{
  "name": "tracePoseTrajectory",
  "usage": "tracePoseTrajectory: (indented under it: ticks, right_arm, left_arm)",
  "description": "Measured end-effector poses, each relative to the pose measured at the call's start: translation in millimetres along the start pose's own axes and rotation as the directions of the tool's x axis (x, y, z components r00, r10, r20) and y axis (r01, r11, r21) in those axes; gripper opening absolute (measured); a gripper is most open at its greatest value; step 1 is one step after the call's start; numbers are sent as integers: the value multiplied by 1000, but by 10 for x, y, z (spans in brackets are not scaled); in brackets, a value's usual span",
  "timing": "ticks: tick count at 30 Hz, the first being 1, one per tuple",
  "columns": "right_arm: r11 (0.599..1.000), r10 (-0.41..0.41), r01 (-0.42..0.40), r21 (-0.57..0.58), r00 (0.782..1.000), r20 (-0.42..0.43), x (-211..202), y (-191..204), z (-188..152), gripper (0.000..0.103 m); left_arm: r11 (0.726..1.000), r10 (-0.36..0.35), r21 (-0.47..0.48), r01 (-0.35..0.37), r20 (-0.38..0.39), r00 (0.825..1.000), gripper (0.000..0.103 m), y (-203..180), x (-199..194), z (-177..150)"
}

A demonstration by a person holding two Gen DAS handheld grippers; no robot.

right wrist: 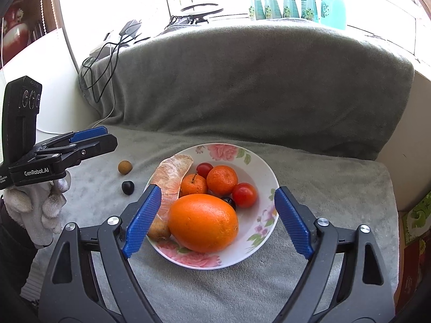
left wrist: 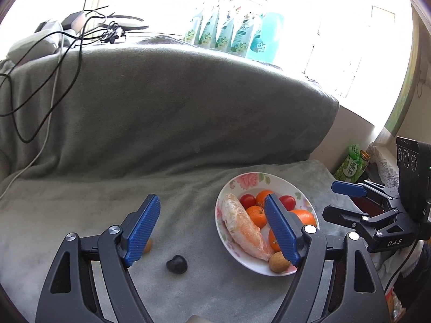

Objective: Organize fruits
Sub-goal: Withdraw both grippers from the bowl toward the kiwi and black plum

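Right wrist view shows most of the job done: the flowered plate (right wrist: 258,161) on the grey blanket (right wrist: 336,188) already holds a big orange (right wrist: 203,222), two mandarins (right wrist: 222,179), cherry tomatoes (right wrist: 244,194), a wrapped pomelo wedge (right wrist: 171,173), a dark plum and a small brown fruit at the rim. Two pieces remain loose beside the plate, well apart from it: a brown longan (right wrist: 125,167) and a dark plum (right wrist: 127,187). The right gripper (right wrist: 218,219) hangs spread wide over the plate, holding nothing. The left gripper (left wrist: 212,231) is spread and empty too, poised above the stray plum (left wrist: 176,264), which I judge goes next.
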State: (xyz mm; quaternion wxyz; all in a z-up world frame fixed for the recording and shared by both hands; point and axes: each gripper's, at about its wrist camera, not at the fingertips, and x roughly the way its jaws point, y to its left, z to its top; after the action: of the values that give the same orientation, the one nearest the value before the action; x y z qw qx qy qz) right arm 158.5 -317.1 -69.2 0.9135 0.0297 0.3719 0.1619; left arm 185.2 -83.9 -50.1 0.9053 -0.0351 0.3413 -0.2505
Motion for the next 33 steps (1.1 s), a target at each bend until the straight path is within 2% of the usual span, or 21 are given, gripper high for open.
tracePoseTrajectory:
  ticks: [15,33]
  right_arm:
    - [998,52,-52,-41,999,6,16,334,81,88]
    - [991,89,-89,-98,996,-5,56,659,91,88]
  left_arm:
    - [993,100,-63,-98,31,994,80,497,-395,-141]
    - [987,153,-63,-150,44,987,80,633,-583,-281]
